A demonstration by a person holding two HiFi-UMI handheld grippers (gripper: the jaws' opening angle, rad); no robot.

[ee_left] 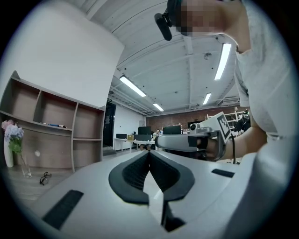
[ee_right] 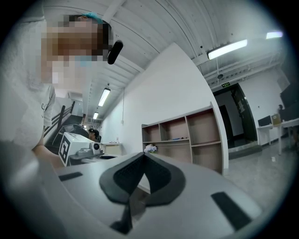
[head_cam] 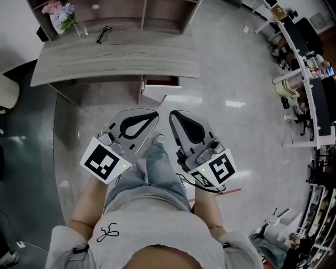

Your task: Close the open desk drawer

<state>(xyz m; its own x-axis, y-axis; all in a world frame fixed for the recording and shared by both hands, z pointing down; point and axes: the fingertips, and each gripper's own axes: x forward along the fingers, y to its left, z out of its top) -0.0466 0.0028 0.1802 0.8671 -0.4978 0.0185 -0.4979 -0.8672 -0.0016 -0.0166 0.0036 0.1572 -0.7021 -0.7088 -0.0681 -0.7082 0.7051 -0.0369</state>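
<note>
The left gripper and right gripper were held side by side, each with its jaws pressed together at the tips and gripping nothing. The drawer stood open beneath the desk, well apart from both grippers.

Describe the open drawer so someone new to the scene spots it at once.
Start at the long grey wood-grain desk standing in front of the brown shelf unit. Under the desk's near edge, toward its right end, the drawer juts out toward the person. It is the only thing sticking out from beneath the desktop, with a white front and a reddish-brown inside.
</note>
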